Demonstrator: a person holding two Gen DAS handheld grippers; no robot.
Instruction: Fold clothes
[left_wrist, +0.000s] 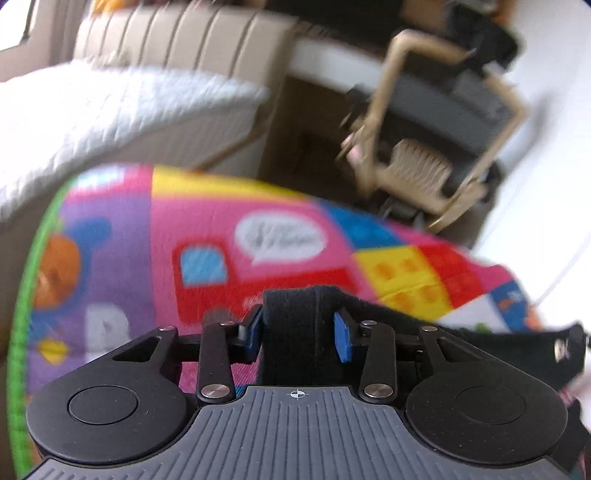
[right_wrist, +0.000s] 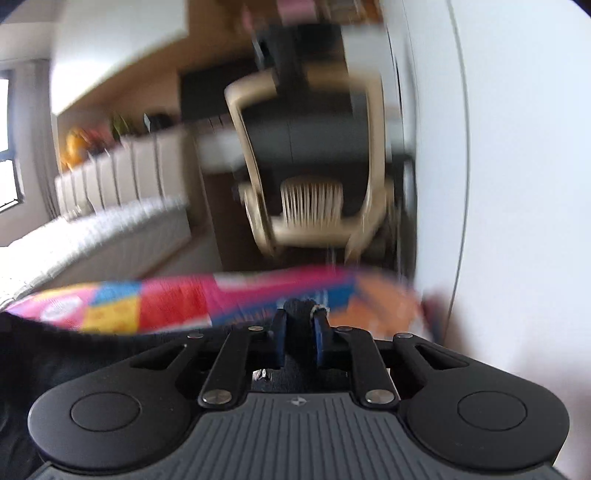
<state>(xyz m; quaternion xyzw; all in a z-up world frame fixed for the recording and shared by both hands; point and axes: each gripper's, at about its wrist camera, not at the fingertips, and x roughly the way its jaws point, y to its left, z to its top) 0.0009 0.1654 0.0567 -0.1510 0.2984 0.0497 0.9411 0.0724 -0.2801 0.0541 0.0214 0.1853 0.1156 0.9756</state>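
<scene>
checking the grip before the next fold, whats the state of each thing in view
left gripper: shut on the black garment
right gripper: shut on the black garment
black garment: bunched between blue pads, stretched out to the side
play mat: spread flat below
beige chair: upright, unoccupied
white quilt: spread over the bed

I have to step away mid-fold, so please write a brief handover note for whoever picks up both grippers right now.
Left gripper: jaws shut on a thick bunch of the black garment, which trails off to its right.
Right gripper: jaws shut on another bunch of the same garment.
Both hold it above the colourful play mat; a beige chair stands ahead.
Done: garment gripped at two points.
Left: lay it flat on the mat and make the folds; no fold is visible yet, and the views are blurred.
</scene>
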